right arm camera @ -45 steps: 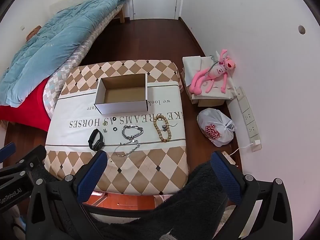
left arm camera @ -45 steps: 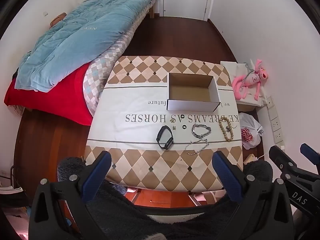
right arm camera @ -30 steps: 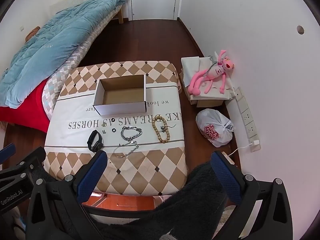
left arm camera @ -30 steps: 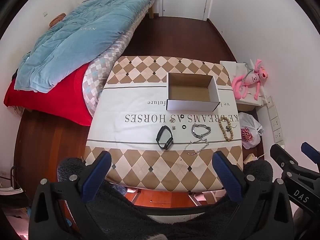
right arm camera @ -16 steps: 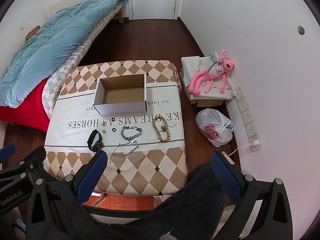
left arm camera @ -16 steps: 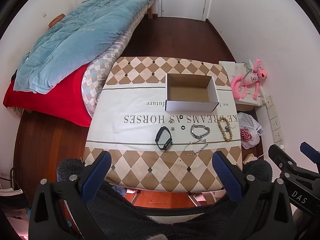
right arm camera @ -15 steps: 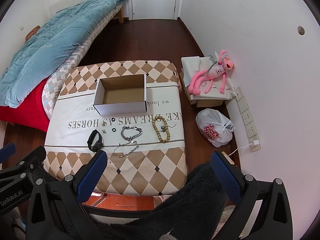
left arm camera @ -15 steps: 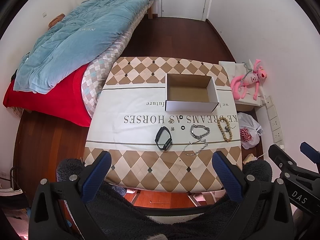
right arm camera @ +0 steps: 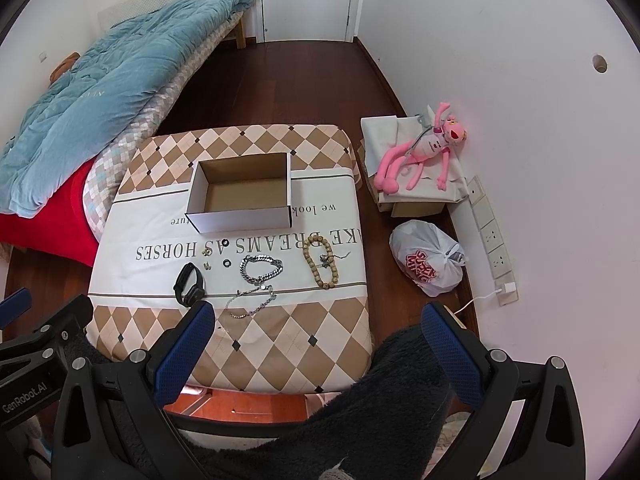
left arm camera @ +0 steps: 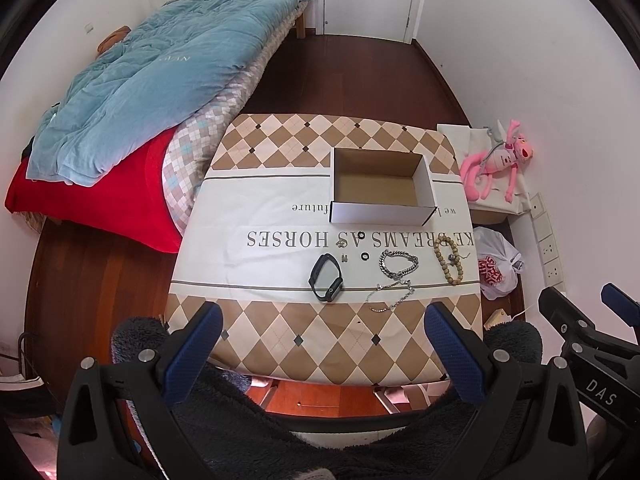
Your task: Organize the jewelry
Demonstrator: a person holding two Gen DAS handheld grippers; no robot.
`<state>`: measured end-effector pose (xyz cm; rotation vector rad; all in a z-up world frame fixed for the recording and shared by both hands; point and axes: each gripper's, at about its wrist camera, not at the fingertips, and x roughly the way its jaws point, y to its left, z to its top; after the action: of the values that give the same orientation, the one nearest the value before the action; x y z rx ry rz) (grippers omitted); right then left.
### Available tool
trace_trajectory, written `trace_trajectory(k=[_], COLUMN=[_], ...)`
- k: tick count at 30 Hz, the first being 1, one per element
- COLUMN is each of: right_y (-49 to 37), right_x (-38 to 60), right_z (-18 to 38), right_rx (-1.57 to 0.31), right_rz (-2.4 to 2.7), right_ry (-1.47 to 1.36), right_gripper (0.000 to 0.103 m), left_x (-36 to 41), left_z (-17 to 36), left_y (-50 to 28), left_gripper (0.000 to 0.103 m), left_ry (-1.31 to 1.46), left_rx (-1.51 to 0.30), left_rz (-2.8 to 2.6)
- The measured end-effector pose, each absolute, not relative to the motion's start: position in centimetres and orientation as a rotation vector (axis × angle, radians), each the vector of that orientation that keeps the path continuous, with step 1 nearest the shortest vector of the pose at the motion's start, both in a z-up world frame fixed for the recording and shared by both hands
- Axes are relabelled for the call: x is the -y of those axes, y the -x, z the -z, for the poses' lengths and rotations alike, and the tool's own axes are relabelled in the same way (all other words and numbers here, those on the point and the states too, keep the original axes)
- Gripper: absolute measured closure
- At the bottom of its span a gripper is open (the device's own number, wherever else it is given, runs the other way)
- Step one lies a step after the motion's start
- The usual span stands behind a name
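An empty white cardboard box [left arm camera: 380,190] [right arm camera: 244,196] stands open on the table's patterned cloth [left arm camera: 256,216]. In front of it lie a black fitness band [left arm camera: 326,277] [right arm camera: 189,283], a silver chain bracelet [left arm camera: 398,263] [right arm camera: 262,269], a thin chain [left arm camera: 390,296] [right arm camera: 252,300], a wooden bead bracelet [left arm camera: 448,260] [right arm camera: 321,262] and small rings [left arm camera: 362,246] [right arm camera: 226,254]. My left gripper [left arm camera: 320,352] hangs open, high above the table's near edge. My right gripper [right arm camera: 318,348] is open too, above the near right corner. Neither holds anything.
A bed with a blue quilt [left arm camera: 160,76] and red sheet [left arm camera: 92,196] lies left of the table. A pink plush toy [right arm camera: 424,148] rests on boxes at the right wall, with a white plastic bag [right arm camera: 428,258] on the dark wood floor. Fuzzy dark sleeves [left arm camera: 320,432] fill the bottom.
Both views have shifted only slightly; the grippers hover in nearly the same place. Nothing on the table has moved.
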<state>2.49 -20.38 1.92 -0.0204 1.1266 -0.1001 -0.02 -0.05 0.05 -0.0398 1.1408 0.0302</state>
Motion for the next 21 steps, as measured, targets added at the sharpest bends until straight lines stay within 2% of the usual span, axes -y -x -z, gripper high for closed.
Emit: trace_trajectory(k=[21], right_y=[-2.4], right_x=[20.3], right_z=[-2.1], right_rx=[-1.125], right_rz=[0.104], right_ry=[0.024], right_gripper=[0.000], left_x=[1.1], left_z=[-0.5], left_y=[-1.1], left_gripper=[0.000], left_ry=[0.038], left_rx=[-1.139], left_rz=[-0.030])
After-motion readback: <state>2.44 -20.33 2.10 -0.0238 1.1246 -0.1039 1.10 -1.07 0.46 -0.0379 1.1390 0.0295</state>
